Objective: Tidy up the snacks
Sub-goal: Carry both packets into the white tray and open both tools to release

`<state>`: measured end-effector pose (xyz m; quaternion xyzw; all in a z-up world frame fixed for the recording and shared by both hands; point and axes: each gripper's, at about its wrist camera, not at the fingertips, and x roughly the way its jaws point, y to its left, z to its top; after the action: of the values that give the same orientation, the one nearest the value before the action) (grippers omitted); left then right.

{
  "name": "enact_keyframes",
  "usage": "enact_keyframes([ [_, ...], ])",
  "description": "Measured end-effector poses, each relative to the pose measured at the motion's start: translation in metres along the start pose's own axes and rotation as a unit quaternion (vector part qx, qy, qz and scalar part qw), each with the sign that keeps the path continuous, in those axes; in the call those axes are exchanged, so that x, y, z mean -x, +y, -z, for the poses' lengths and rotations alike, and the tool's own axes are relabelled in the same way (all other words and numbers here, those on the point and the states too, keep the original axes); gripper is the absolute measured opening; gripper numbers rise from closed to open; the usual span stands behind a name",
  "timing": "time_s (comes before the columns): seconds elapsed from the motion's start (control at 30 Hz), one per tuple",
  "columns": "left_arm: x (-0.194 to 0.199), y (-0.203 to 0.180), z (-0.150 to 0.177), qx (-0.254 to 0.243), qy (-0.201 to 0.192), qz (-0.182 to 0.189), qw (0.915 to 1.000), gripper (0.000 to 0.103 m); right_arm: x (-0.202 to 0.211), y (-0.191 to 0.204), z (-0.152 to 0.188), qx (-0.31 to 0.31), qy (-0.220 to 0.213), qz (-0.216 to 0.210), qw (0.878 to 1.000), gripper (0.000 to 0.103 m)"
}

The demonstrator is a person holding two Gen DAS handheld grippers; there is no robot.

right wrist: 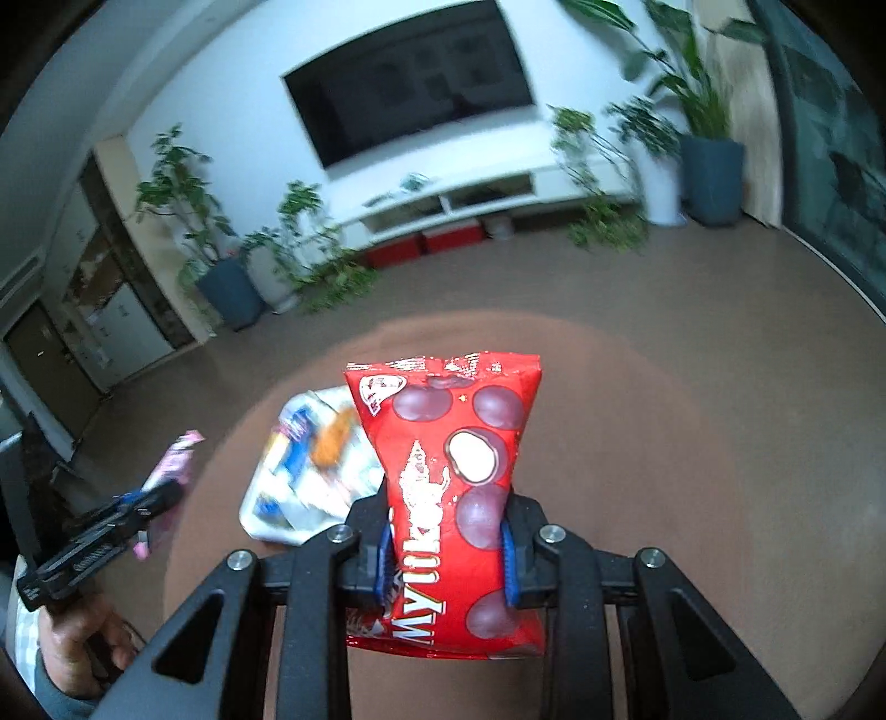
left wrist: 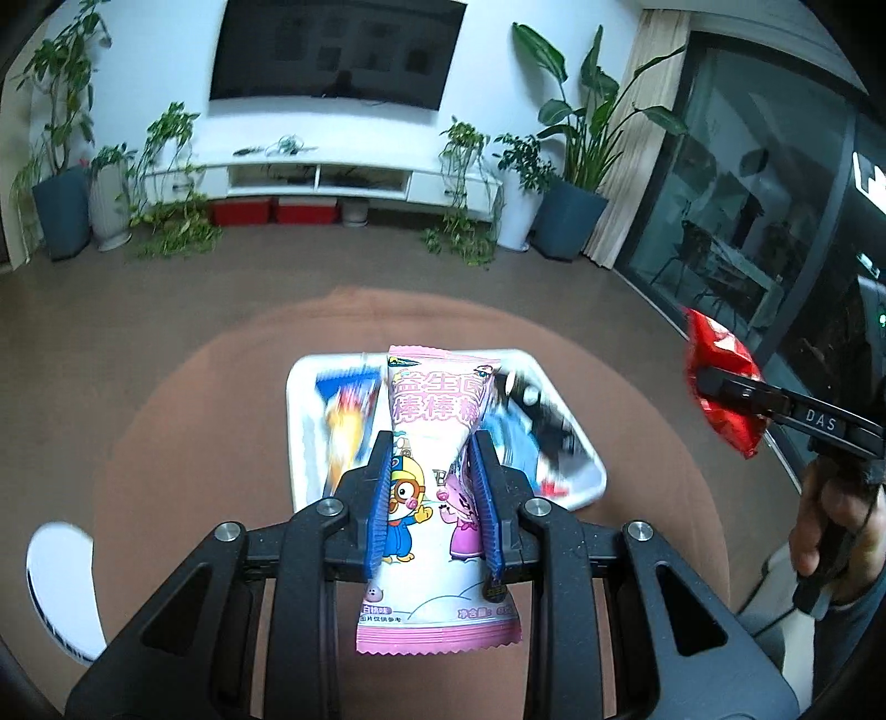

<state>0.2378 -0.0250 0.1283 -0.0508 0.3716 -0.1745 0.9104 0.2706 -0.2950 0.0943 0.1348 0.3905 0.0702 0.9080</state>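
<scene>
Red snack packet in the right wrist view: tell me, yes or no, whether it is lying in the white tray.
No. The red snack packet is pinched in the right tool, held above the table beside the white tray.

A tray sits on the round counter, with several snack packets lying in it. Above the counter, the left tool holds 1 candy packet before the tray; the right tool holds a chocolate bag to the tray's right. Behind, plants flank a TV stand under a wall TV.
</scene>
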Motion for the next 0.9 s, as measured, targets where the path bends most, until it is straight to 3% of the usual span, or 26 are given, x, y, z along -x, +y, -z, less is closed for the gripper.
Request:
enact_keyframes([
  [0.17,-0.032,-0.006,-0.028,-0.016,0.008,-0.003,0.9998,0.025,-0.049,0.036,-0.03,0.021,0.019,-0.04,0.999,0.031],
  [0.43,-0.114,0.004,-0.025,-0.015,0.056,-0.011,0.9983,0.025,-0.144,0.047,-0.024,0.036,0.09,-0.01,0.995,0.031],
  [0.9,-0.194,-0.003,-0.008,-0.012,0.083,-0.02,0.9962,0.025,-0.206,0.037,-0.004,0.044,0.139,0.022,0.989,0.031],
])
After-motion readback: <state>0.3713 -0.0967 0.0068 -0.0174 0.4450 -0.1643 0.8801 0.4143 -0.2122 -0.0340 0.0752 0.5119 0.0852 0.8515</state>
